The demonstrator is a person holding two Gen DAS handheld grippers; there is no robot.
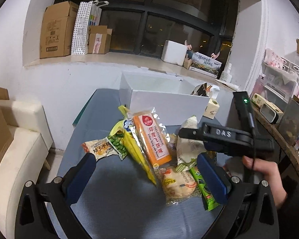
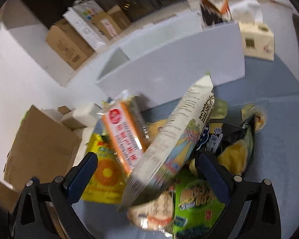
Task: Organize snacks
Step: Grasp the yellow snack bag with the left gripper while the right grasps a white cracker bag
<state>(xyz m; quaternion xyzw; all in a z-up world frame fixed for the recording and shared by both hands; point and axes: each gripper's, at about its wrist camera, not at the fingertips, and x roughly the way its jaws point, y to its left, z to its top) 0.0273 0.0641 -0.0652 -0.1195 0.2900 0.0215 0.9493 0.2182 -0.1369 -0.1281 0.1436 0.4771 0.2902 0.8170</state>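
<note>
Left wrist view: left claw point(image 1: 145, 171) spread wide, nothing between its fingers, hovering over the near side of the snack pile on the blue-grey worktop point(image 1: 113, 209). Pile holds an orange cake pack point(image 1: 154, 139), a yellow bag point(image 1: 133, 149), a round cracker pack point(image 1: 178, 183), a green packet point(image 1: 204, 187) and a small corn-print pack point(image 1: 99, 148). All lie loose and overlapping, unsorted.

White box point(image 1: 165, 103) stands open just behind the pile. Its inside is mostly hidden from both views, so I cannot tell whether any snacks are in it yet. A tissue box point(image 1: 212, 109) sits beside its right end.

Right claw point(image 1: 184, 134) reaches in from the right, held by a hand point(image 1: 267, 177), at a pale snack bag point(image 1: 187, 145).

Right wrist view (motion-blurred): right claw point(image 2: 147, 171) spread apart, with the pale snack bag point(image 2: 175, 139) lying tilted between the fingers, apparently not clamped. A black bag point(image 2: 229, 139) lies beside it.

Judgement: task at an early stage. The bulk of the pile remains on the worktop; moving items into the box looks like most of the remaining work.
</note>
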